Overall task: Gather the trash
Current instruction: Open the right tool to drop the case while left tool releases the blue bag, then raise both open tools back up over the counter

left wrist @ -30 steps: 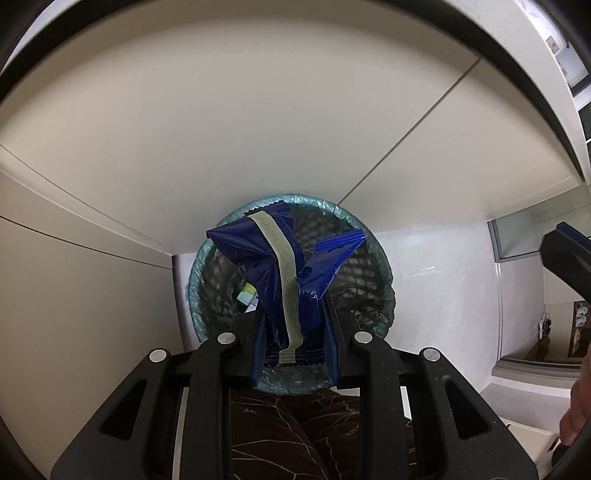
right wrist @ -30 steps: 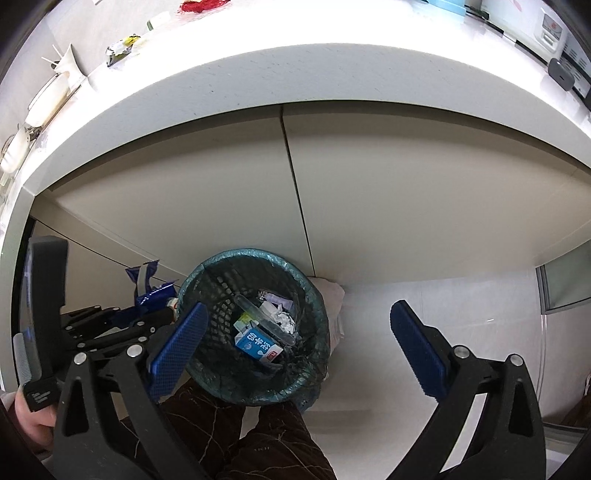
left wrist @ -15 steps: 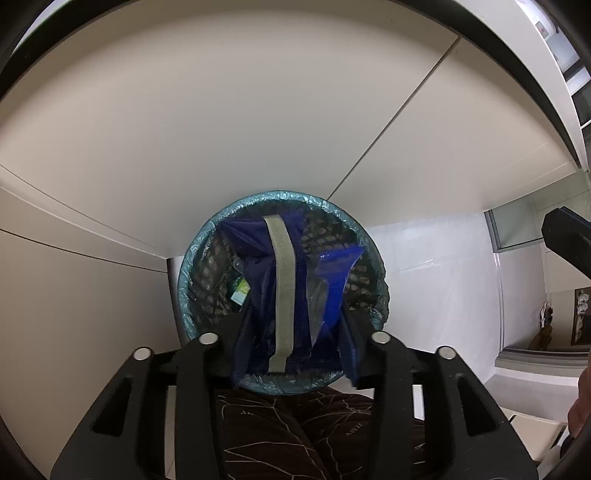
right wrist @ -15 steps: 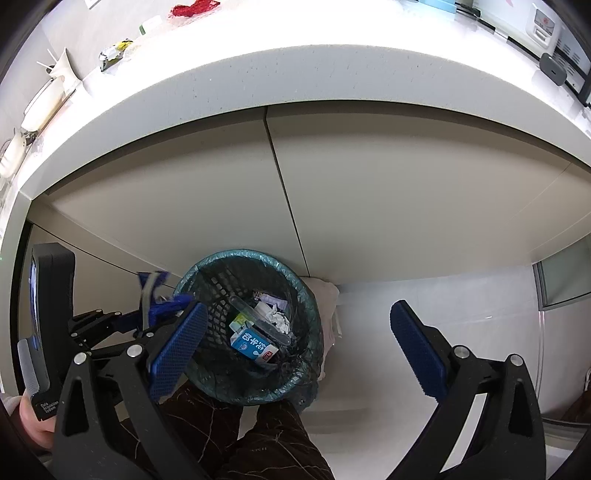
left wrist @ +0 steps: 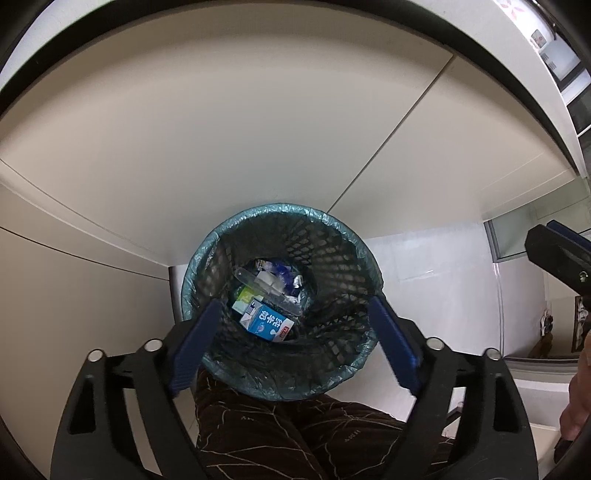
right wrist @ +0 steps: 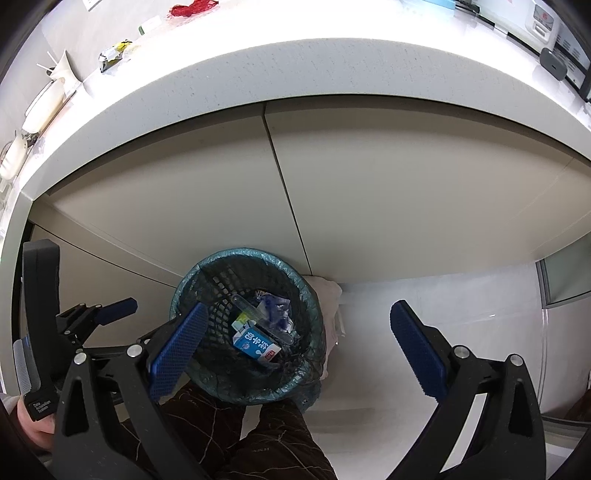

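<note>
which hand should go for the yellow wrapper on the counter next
Probably the right hand-held gripper: its jaws are open and empty, and its view shows the yellow wrapper on the counter. The left hand-held gripper hangs over the bin, its empty jaws opening, and its view misses the wrapper.

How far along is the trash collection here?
Done: carton and wrappers lie in the lined bin. In hand: nothing; the left gripper is opening, empty, above the bin, and the right gripper is open, empty. Left: a wrapper and red scrap on the counter.
</note>
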A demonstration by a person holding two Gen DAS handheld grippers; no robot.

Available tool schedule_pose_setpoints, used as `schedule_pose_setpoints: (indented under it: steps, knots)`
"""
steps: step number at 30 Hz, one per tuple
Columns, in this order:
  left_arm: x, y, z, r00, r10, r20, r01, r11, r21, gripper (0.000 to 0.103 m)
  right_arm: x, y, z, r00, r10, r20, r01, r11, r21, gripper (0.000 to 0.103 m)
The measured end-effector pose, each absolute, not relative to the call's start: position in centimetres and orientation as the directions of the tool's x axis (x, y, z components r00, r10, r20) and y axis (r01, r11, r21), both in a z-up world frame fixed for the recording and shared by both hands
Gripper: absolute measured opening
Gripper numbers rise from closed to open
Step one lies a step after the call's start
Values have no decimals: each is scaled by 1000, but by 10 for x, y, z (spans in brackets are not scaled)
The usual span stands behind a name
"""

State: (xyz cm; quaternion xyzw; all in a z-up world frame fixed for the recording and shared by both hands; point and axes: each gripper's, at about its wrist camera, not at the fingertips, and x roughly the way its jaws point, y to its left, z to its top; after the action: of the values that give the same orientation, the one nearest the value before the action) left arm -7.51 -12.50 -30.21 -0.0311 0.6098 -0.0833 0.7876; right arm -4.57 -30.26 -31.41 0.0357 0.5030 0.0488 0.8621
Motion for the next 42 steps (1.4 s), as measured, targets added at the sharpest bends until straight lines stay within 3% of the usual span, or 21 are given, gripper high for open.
schedule_pose_setpoints:
  steps: [3,20,42]
  knots:
    - [-76,-128,-299,260,-178,-949,95,983,-158,97,-47,-304,-314,493,121,-862,-46,993,113,95]
    - [-78,-110,-244,317,-176,-932,35,984,-175,97,-56,-305,-283,513,110,-851,-48,994,99,95]
    - [-65,-69,-125,467,-128,-875,-25,987,-157,97,-39,-253,-161,639,150,-754,-156,986,64,95]
